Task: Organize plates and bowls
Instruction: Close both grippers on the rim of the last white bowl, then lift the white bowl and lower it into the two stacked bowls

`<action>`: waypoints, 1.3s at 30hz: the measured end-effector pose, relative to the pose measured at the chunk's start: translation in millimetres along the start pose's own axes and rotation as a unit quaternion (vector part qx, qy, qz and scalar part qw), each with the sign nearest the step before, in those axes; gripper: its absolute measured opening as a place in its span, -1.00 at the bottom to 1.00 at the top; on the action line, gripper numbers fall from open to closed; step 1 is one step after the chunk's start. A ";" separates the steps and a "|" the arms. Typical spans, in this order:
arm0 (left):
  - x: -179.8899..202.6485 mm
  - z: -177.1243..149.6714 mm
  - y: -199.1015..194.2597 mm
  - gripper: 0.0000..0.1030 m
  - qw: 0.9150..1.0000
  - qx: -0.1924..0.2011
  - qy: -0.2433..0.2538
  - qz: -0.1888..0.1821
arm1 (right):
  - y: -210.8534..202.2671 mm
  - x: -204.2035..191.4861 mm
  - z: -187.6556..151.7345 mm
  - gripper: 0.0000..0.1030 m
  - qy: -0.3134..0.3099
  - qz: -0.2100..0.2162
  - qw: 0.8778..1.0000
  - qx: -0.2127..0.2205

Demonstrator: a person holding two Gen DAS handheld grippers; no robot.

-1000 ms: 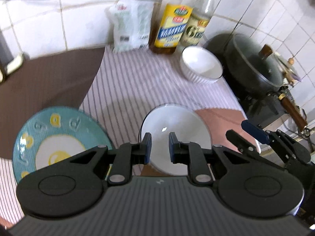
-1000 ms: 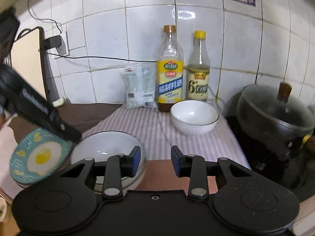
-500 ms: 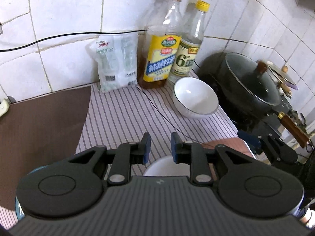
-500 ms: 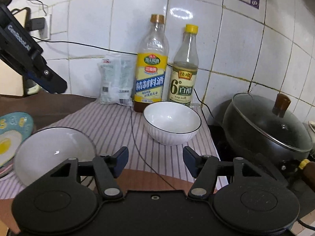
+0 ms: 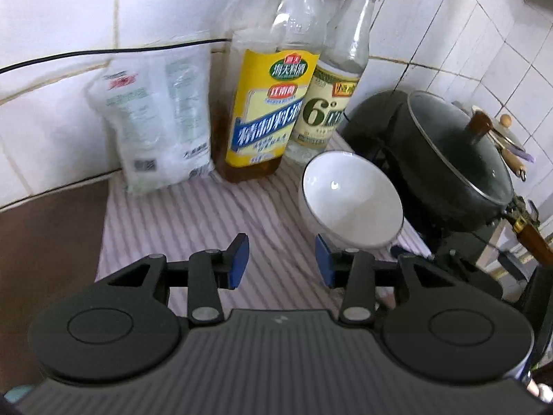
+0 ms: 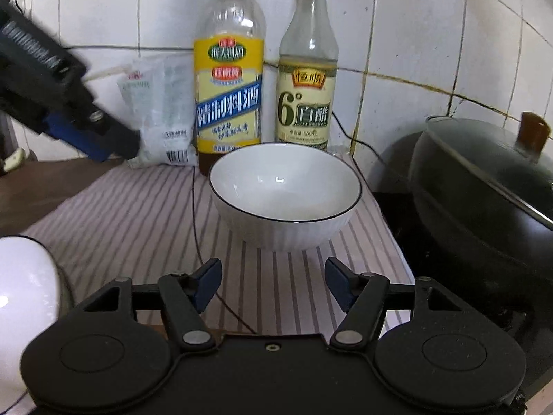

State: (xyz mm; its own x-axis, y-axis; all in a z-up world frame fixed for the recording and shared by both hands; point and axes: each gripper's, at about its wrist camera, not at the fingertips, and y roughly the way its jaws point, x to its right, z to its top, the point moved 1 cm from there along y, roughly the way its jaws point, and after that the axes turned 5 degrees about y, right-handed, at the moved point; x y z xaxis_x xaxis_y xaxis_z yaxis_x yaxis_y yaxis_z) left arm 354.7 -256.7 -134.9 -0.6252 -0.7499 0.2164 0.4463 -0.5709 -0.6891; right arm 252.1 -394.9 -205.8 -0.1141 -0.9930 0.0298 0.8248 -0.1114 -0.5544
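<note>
A white bowl with a thin dark rim [image 6: 285, 195] stands upright on the striped cloth [image 6: 138, 221], just ahead of my right gripper [image 6: 273, 282], which is open and empty. In the left wrist view the same bowl [image 5: 350, 199] sits just ahead and right of my left gripper [image 5: 281, 259], also open and empty. A second white bowl [image 6: 24, 297] shows at the lower left edge of the right wrist view. The left gripper also shows from the side in the right wrist view [image 6: 69, 110].
Two bottles [image 6: 228, 79] [image 6: 307, 69] and a plastic bag [image 6: 159, 110] stand against the tiled wall behind the bowl. A dark lidded pot [image 6: 484, 186] sits on the stove at the right. A thin black cable [image 6: 195, 228] crosses the cloth.
Both grippers moved forward toward the far white bowl. The left gripper's jaws opened wide and the right's widened. The egg-pattern plate and near bowl dropped out of the left view.
</note>
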 end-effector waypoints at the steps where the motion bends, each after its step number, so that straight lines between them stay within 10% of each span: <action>1: 0.0 3.1 4.8 -0.18 1.000 0.003 -0.001 -0.002 | 4.0 0.1 0.6 0.42 0.001 0.002 1.000 -0.003; 15: 2.3 25.7 77.1 -0.08 0.998 -0.052 -0.011 -0.031 | 42.1 4.4 11.2 0.73 0.024 0.010 0.999 -0.019; 24: -5.3 24.3 97.4 -0.70 0.993 -0.083 -0.056 -0.060 | 52.0 11.9 17.2 0.74 0.036 0.011 0.999 -0.001; 39: 12.6 13.9 63.7 -0.76 0.995 -0.084 -0.047 -0.033 | 22.7 -4.8 13.0 0.75 0.022 0.019 1.000 0.011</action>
State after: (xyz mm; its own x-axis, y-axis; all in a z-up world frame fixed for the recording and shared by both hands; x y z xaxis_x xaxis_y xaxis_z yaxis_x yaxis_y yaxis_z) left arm 384.2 -307.2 -166.5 -0.5835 -0.7451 0.3229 0.2885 -0.5619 -0.7753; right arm 278.6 -393.2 -207.7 -0.1062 -0.9939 -0.0280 0.8410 -0.0748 -0.5358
